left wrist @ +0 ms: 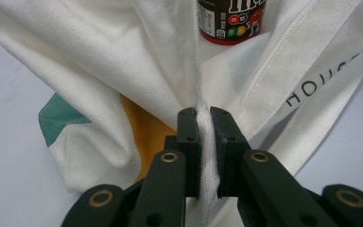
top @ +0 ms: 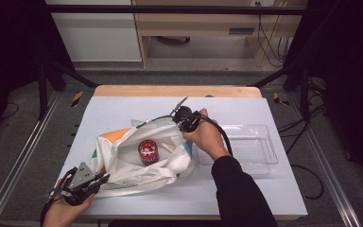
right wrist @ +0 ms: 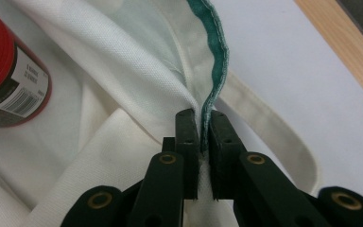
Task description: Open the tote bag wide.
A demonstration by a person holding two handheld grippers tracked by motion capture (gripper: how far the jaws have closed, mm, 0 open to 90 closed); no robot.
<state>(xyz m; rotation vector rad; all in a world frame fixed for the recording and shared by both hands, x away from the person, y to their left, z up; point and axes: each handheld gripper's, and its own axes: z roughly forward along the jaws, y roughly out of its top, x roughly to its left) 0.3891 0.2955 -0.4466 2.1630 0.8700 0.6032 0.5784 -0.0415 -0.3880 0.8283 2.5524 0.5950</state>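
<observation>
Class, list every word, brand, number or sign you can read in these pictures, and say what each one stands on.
"HOUS", cut off at the frame edge: black letters on the white strap of the tote bag.
"m", part of a larger logo cut off at the top: on the dark label of the red can.
Barcode and small print on the can's label: too small to read.

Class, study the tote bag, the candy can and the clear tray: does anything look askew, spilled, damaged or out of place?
Nothing looks spilled or damaged. The candy can sits inside the crumpled tote bag, whose mouth is held open by the left gripper and right gripper, each clamped on the fabric edge. The clear tray lies square beside it.
</observation>
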